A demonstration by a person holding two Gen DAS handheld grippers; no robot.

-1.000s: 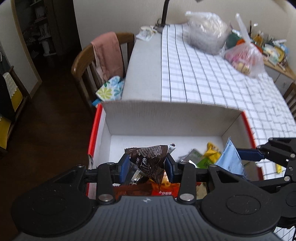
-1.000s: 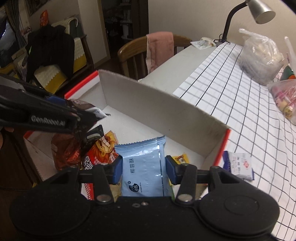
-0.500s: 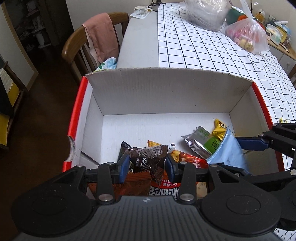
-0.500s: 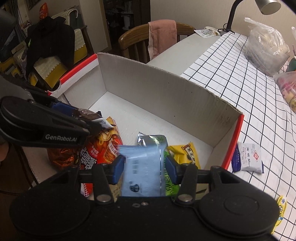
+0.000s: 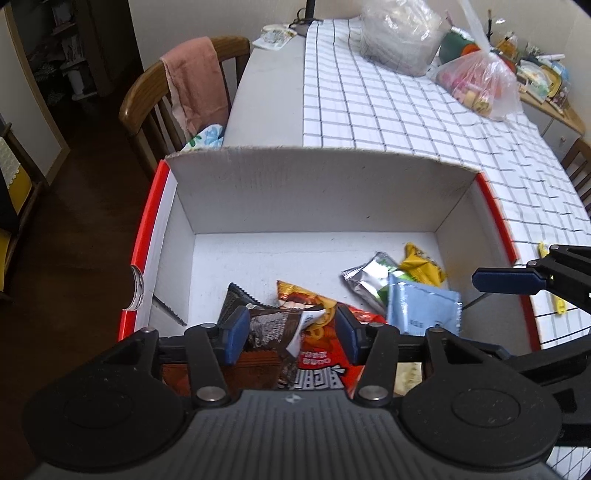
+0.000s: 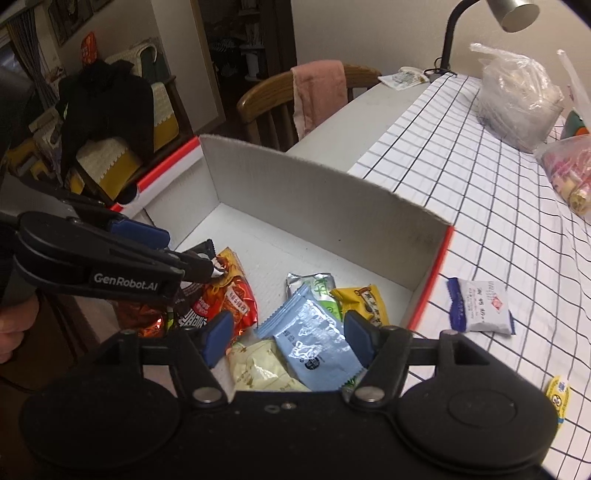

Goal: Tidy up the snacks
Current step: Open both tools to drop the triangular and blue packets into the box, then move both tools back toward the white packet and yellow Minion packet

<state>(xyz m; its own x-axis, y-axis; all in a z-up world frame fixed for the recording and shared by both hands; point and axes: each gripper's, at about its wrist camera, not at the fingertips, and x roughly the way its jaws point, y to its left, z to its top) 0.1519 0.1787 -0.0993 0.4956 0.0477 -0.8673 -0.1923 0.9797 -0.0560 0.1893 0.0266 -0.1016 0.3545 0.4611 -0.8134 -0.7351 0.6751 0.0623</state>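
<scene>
Both jaws had just been opening: the left gripper [image 5: 290, 338] released its brown wrapper [image 5: 271, 326], the right gripper [image 6: 290, 338] its blue packet [image 6: 314, 341], both now loose in the cardboard box [image 5: 314, 192].

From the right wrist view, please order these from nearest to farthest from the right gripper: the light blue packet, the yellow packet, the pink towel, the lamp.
1. Light blue packet: in the box, between the right gripper's open jaws.
2. Yellow packet: in the box, just beyond, to the right.
3. Pink towel: over the chair, past the box.
4. Lamp: at the table's far end, top right.
</scene>
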